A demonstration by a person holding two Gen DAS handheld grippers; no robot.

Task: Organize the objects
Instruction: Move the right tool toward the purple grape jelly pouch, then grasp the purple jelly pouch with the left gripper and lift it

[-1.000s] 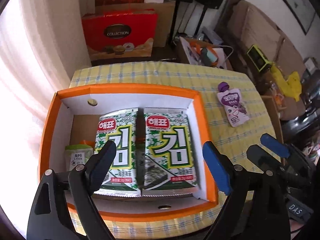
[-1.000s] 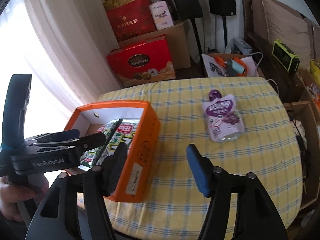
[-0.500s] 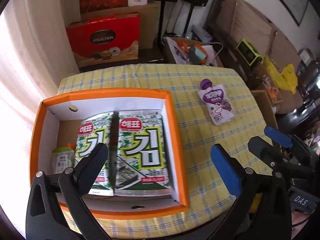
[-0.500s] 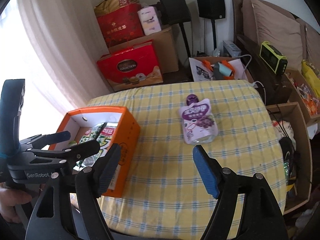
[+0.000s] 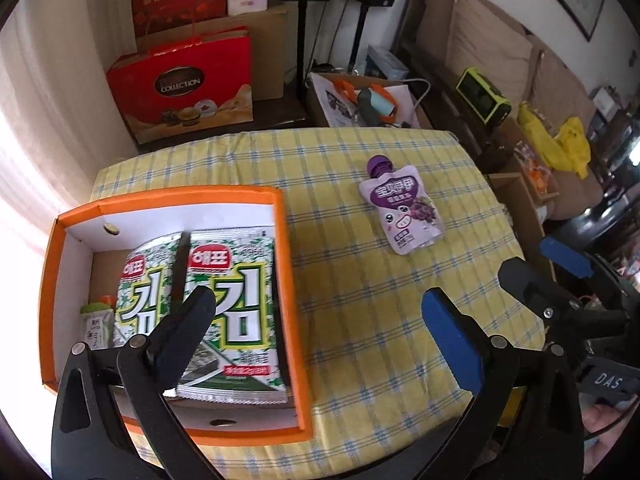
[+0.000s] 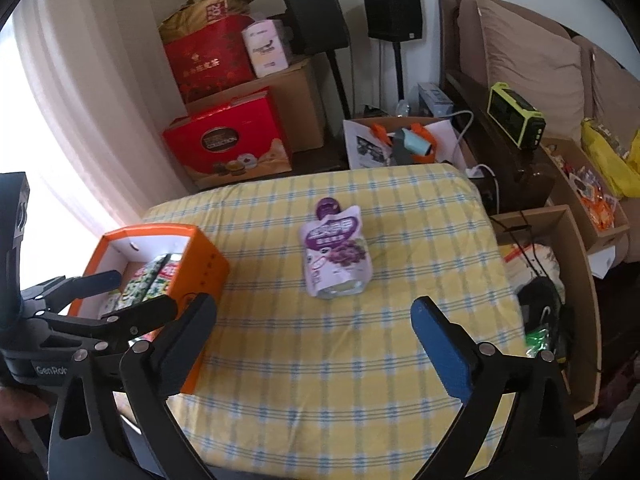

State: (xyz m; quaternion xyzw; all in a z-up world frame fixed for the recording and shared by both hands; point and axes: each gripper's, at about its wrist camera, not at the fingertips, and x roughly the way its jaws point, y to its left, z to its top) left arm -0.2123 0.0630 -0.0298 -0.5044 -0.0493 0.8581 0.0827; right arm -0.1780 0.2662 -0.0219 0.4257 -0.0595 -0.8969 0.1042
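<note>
An orange box (image 5: 286, 240) with white inner walls stands on the left of the yellow checked table (image 5: 360, 300). It holds two green seaweed packets (image 5: 236, 288) and a small green-capped bottle (image 5: 96, 320). A purple drink pouch (image 5: 404, 208) lies flat on the cloth to the right, also in the right wrist view (image 6: 336, 252). My left gripper (image 5: 316, 320) is open and empty, above the box's right wall. My right gripper (image 6: 312, 332) is open and empty, short of the pouch. The box shows at left in the right wrist view (image 6: 200, 264).
Behind the table stand red gift boxes (image 5: 184, 84), cardboard boxes and two black speakers (image 6: 392, 8). A sofa (image 6: 528, 60) and open cartons (image 6: 560, 280) are at the right. The table's near edge (image 6: 320, 444) is close to my grippers.
Both grippers have shifted right and pulled back from the box. The pouch has come toward the middle of both views. Both stay open and empty.
</note>
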